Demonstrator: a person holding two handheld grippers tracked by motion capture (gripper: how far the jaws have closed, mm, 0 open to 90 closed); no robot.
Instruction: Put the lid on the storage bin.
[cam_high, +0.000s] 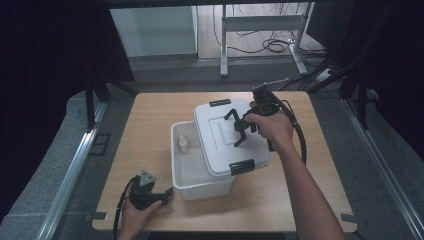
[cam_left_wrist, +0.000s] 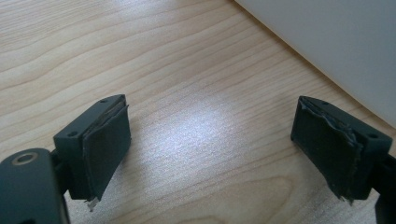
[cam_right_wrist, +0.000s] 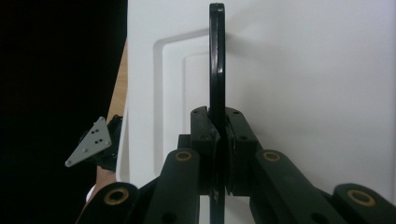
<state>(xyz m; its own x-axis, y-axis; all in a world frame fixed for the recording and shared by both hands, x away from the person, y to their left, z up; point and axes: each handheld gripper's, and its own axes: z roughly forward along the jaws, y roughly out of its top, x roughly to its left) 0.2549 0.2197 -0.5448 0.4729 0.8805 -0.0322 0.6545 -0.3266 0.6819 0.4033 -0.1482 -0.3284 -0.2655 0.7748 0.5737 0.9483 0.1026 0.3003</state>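
Though white-topped, lid black-handled.

The left gripper holds its 2 black jaws wide apart over the wooden table, near a white box wall.

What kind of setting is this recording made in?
Probably a lab or recording workspace: a small wooden table ringed by black curtains, metal rails on grey floor, loose cables under a desk frame behind.
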